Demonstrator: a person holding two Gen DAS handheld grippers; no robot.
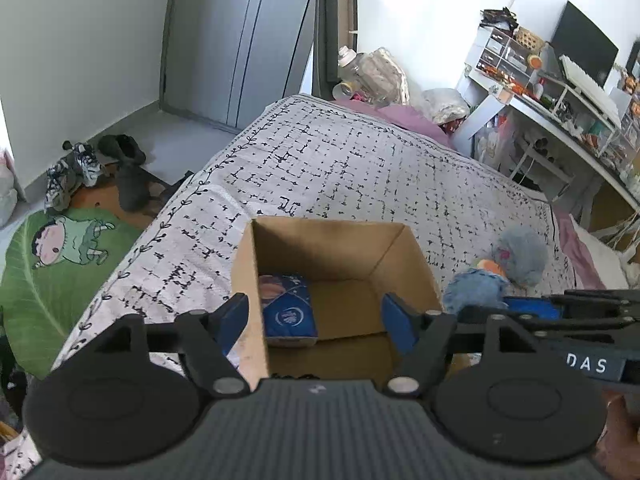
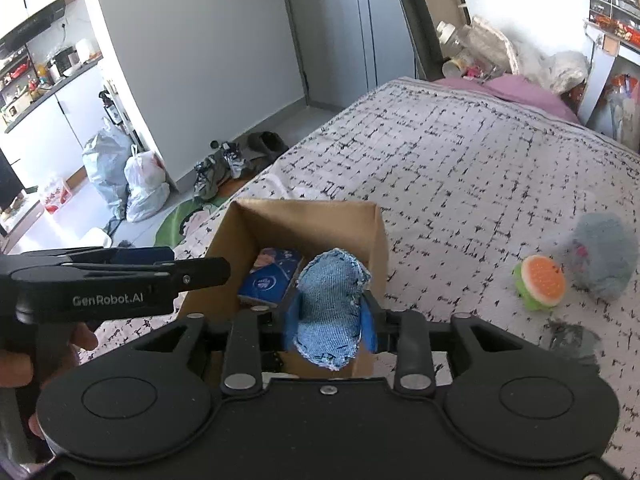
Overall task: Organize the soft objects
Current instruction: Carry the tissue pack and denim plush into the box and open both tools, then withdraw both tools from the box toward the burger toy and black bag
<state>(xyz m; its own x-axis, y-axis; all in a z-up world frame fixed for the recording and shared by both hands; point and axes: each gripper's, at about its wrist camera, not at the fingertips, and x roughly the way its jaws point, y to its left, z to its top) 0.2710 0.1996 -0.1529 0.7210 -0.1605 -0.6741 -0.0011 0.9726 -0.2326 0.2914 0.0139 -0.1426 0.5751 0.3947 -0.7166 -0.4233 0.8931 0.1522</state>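
With the right tongs (image 2: 329, 322) pinching the blue cloth (image 2: 332, 304) just short of the box (image 2: 304, 216), carry it forward over the opening before releasing, while the spread left tongs (image 1: 316, 312) straddle the box's near-left wall.

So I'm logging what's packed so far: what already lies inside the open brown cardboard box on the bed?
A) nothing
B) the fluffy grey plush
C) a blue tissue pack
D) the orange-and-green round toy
C: a blue tissue pack lies on the floor of the open brown cardboard box, while the right gripper holds a blue knitted cloth above it.
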